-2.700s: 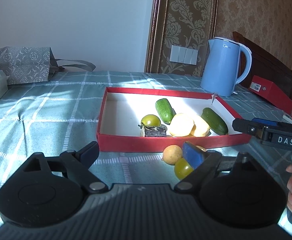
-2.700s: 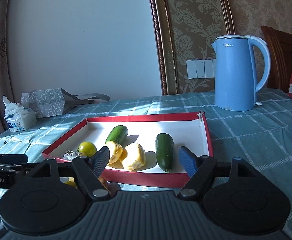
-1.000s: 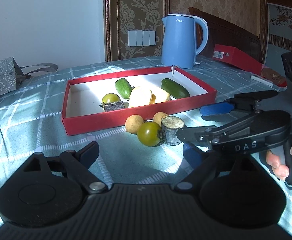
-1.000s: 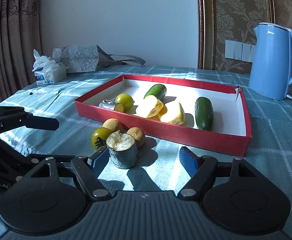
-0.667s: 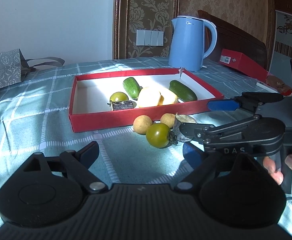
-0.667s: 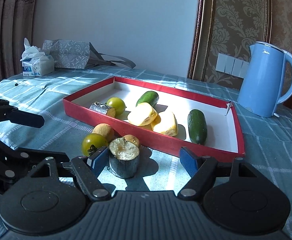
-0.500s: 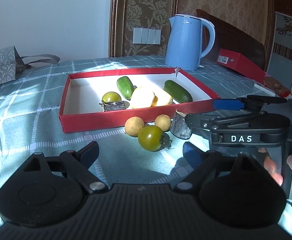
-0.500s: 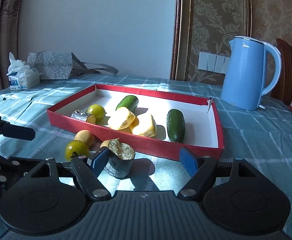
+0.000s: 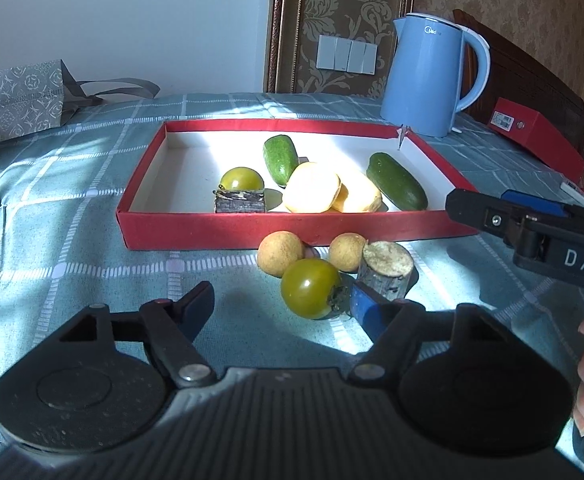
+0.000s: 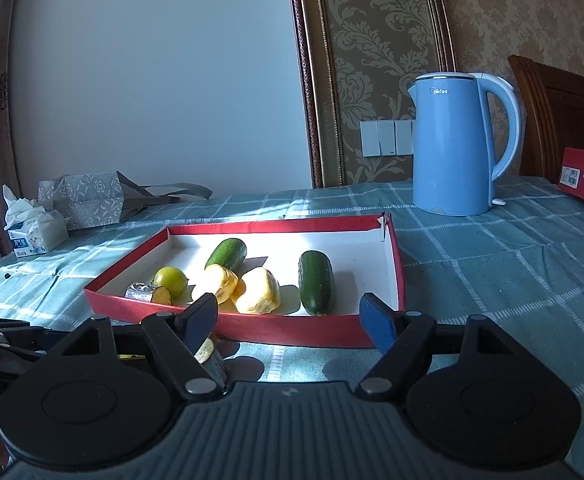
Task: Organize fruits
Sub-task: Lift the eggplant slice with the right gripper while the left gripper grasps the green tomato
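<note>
A red tray [image 9: 292,227] holds two cucumbers [image 9: 280,153], a green tomato [image 9: 240,178], two yellow fruit pieces [image 9: 311,193] and a grey stub [image 9: 239,201]. In front of it on the cloth lie two tan round fruits [image 9: 280,252], a green tomato [image 9: 311,287] and an upright grey stub [image 9: 385,269]. My left gripper [image 9: 280,307] is open and empty just before that tomato. My right gripper [image 10: 290,318] is open and empty, raised before the tray [image 10: 292,330]; the stub [image 10: 211,354] shows behind its left finger.
A blue kettle [image 9: 431,74] stands behind the tray at the right. A red box [image 9: 539,136] lies at the far right. A patterned paper bag [image 10: 86,199] and a tissue pack [image 10: 32,232] sit at the far left. A teal checked cloth [image 9: 52,216] covers the table.
My right gripper has let go of the grey stub beside the green tomato and drawn back and up. My left gripper has moved closer to the loose fruits.
</note>
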Tool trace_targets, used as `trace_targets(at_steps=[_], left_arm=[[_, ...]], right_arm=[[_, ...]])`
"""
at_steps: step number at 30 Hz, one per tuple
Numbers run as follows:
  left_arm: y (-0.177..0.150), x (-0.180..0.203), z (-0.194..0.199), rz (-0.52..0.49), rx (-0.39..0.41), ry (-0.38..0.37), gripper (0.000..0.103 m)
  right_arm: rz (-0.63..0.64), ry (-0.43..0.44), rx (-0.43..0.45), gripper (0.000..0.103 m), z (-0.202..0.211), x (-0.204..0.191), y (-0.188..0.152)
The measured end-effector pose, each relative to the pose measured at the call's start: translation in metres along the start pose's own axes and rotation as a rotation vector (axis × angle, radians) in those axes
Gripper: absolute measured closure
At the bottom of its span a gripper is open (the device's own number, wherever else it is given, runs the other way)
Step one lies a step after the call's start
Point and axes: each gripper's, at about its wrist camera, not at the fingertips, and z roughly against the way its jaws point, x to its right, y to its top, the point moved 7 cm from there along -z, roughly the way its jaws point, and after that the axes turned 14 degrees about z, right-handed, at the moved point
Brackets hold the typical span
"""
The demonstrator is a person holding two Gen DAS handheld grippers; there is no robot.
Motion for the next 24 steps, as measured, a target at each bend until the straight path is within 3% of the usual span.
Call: trace_targets(at_steps=[6,8,13,15,24], left_arm=[[-0.002,0.009,-0.007,-0.01,-0.012,0.002,0.04],[-0.003,0.012,-0.008,-0.02,-0.019,0.001,0.053],[-0.003,0.014,-0.009,-0.024,-0.012,0.007,0.064],[-0.002,0.014,-0.009,-0.022,-0.011,0.0,0.073],[-0.003,0.013,-0.007,-0.031,-0.003,-0.021,0.074]], right_arm=[[-0.005,0.012,0.005,0.025,0.001,-0.001,0.0],[-0.001,0.013,0.004,0.025,0.001,-0.001,0.0],[0.001,0.023,0.0,0.025,0.0,-0.003,-0.001],[0.003,0.022,0.0,0.025,0.0,-0.003,0.0],[0.0,0.02,-0.008,0.025,-0.001,-0.002,-0.001]])
